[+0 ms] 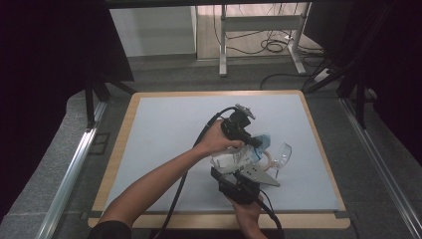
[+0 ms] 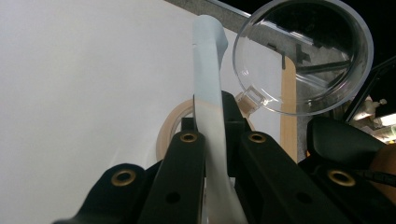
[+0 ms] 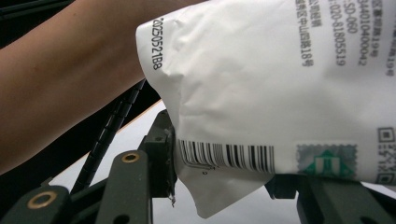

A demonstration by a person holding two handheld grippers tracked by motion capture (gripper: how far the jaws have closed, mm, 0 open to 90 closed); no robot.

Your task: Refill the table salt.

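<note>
Grey carpet floor (image 1: 59,134), white desk frame (image 1: 259,35)

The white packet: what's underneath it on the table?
In the high view, the white packet is gripped by both claws, left claw and right claw. A tape ring and clear lid lie beside it; directly underneath is hidden.

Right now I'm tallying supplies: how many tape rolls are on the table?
1: a beige tape roll lies on the table by the clear round plastic container, behind the white printed pouch. Others may be hidden.
</note>
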